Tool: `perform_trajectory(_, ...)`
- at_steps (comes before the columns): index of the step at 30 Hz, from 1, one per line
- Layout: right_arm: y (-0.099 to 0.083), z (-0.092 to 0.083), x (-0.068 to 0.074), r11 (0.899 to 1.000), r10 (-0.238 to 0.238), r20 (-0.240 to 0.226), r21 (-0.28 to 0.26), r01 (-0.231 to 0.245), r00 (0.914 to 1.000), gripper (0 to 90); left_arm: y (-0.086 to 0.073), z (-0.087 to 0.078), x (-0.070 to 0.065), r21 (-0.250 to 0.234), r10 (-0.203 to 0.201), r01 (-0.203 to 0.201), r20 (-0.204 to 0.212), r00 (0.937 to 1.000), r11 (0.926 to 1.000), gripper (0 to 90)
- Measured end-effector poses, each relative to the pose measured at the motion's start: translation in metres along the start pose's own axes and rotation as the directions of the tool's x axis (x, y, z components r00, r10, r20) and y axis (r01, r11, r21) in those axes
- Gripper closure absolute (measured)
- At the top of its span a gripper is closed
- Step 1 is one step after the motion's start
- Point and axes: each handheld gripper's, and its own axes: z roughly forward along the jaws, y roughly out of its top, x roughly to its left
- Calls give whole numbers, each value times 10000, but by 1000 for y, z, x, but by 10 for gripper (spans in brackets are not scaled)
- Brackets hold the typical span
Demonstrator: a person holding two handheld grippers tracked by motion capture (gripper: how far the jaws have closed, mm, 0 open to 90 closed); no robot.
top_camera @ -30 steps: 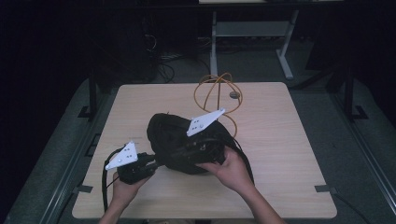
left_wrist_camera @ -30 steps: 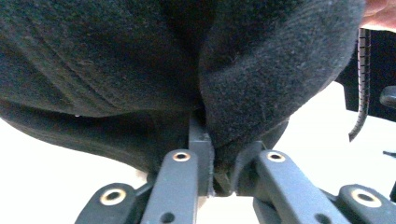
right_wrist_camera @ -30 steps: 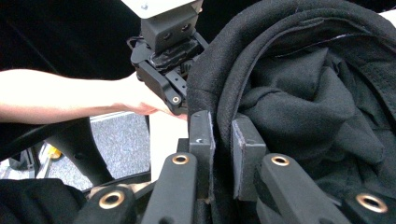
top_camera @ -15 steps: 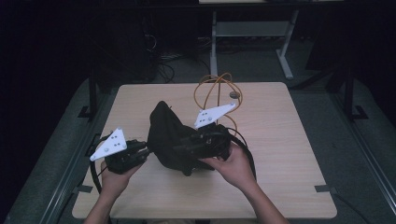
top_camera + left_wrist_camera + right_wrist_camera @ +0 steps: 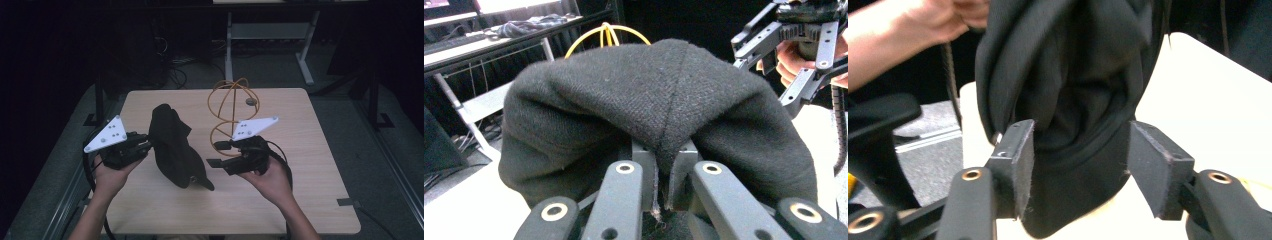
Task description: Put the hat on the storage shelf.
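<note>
Here, left tongs (image 5: 659, 192) pinching black cap (image 5: 172, 145), tips hidden, right tongs (image 5: 1080, 167) spread wide.

Dim room, lit tabletop (image 5: 310, 145) from above; gripper views soft, blurred.

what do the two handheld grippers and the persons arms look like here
Both are black, built of bar linkages with brass-coloured pivot rings. The left gripper and right gripper each carry a grey three-cornered plate dotted with small holes. The right gripper's pads are dark, blocky and a little frayed. A black ribbed cable trails from each. The forearms are bare, with no sleeves in sight.
</note>
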Motion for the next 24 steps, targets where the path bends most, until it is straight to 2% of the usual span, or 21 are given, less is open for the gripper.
perform_trajectory(1, -9, -7, -4, 10000, 6, 334, 61, -8, 9994, 407, 2, 2, 3, 39, -39, 39, 15, 10000, 10000, 856)
perform_trajectory(4, -18, -15, -8, 10000, 84, 587, 37, -87, 9982, 395, 5, 5, 5, 77, -56, 56, 23, 10000, 10000, 856)
perform_trajectory(5, -27, -24, -13, 9999, 135, 863, 72, -142, 9962, 388, 7, 6, 7, 101, -53, 53, 21, 10000, 9999, 856)
perform_trajectory(8, -37, -32, -17, 9996, 292, 1048, 7, -294, 9941, 382, 11, 9, 10, 142, -103, 102, 80, 9999, 9998, 856)
perform_trajectory(11, -50, -44, -22, 9989, 456, 1504, 20, -464, 9876, 369, 14, 11, 13, 113, -225, 223, 156, 9996, 9997, 856)
perform_trajectory(16, -70, -58, -30, 9968, 751, 1978, 113, -789, 9774, 352, 19, 15, 17, 99, -308, 305, 275, 9991, 9995, 856)
perform_trajectory(17, -78, -62, -34, 9952, 916, 2133, 154, -970, 9727, 339, 20, 16, 18, 125, -294, 291, 275, 9992, 9995, 856)
perform_trajectory(18, -78, -62, -34, 9952, 916, 2133, 154, -970, 9727, 339, 21, 17, 19, 135, -333, 329, 288, 9990, 9994, 856)
perform_trajectory(19, -85, -66, -37, 9934, 1059, 2260, 200, -1133, 9684, 334, 21, 18, 21, 133, -370, 366, 297, 9989, 9992, 856)
perform_trajectory(21, -89, -68, -39, 9926, 1120, 2331, 206, -1201, 9660, 330, 23, 20, 23, 179, -383, 378, 309, 9988, 9991, 856)
perform_trajectory(24, -99, -74, -43, 9893, 1347, 2558, 192, -1443, 9573, 317, 26, 23, 27, 213, -438, 431, 318, 9985, 9988, 856)
